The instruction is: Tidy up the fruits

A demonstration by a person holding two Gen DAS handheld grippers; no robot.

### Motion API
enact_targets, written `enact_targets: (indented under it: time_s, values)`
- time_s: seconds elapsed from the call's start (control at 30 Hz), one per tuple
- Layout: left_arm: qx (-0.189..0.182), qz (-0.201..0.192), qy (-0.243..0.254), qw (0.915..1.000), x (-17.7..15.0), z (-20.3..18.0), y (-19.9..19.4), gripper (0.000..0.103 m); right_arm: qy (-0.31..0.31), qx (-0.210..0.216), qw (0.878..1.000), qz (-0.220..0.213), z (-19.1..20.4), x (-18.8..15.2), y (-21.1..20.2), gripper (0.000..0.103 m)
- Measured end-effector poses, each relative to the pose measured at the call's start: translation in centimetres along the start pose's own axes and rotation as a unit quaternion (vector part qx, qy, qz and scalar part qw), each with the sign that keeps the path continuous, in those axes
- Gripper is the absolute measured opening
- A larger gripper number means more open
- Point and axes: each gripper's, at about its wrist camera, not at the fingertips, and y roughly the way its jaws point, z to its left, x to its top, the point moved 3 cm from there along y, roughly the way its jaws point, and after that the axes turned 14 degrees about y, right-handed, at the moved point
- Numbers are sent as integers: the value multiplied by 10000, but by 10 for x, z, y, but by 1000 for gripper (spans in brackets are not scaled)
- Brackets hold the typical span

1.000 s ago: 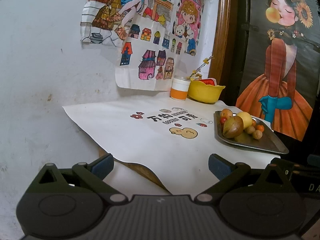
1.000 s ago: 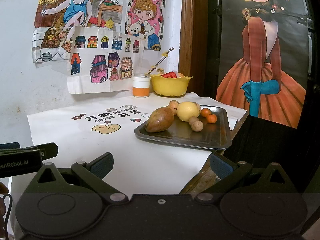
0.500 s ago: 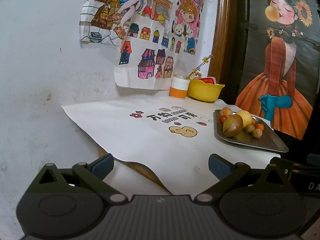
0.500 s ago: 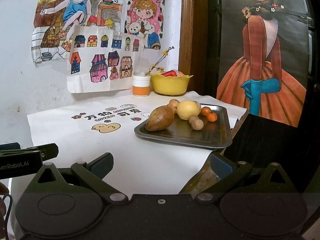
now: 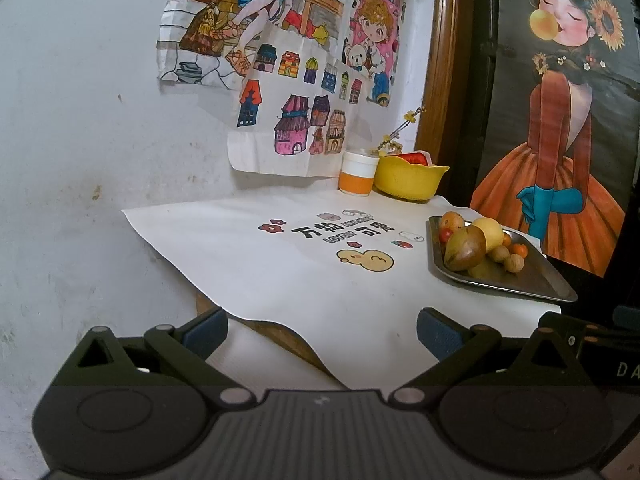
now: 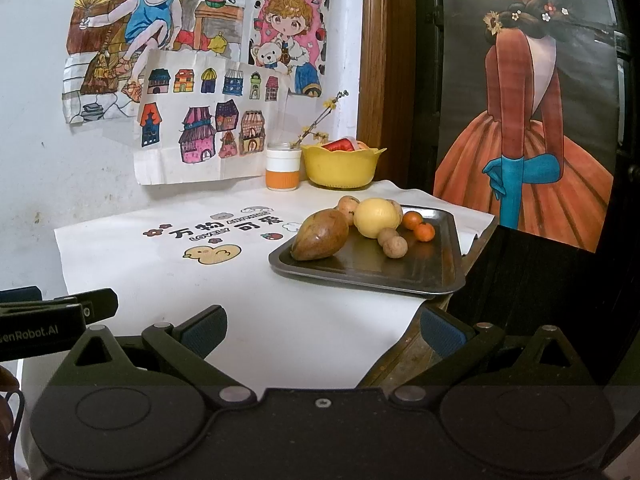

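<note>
On the left wrist view, my left gripper point(image 5: 322, 328) hangs off the near table edge, jaws spread wide, nothing between them. Fruits sit bunched at the far end of the metal tray point(image 5: 536, 280): a brown mango point(image 5: 464, 249), a yellow fruit point(image 5: 490, 233), an orange-red one point(image 5: 451, 221) behind, two small tan ones point(image 5: 513, 263), small oranges point(image 5: 519, 249). Yellow bowl point(image 5: 408, 184) by the wall holds something red; I can't tell what.

Over on the right wrist view, my right gripper point(image 6: 322, 328) is also spread and empty, well short of the tray point(image 6: 400, 276). Same cluster: mango point(image 6: 320, 234), yellow fruit point(image 6: 376, 217), tan pair point(image 6: 395, 246), oranges point(image 6: 424, 231). Near half of the tray is bare.

Progress: ambiguous. Fruit gathered on one tray fits either a sorted result or a pile still waiting to go to the bowl point(image 6: 340, 168). Can't settle it from this.
</note>
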Motion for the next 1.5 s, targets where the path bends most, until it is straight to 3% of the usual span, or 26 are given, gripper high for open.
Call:
enact_targets:
  time_s: [0.97,1.5]
  values:
    - [-58,5,52,10000,-3,-4,0,103,2,-12,10000,8,1,1,0,102]
    - [72,294,69,9995,-2,-4,2,103,3,-21,10000,28,3,-1,1,102]
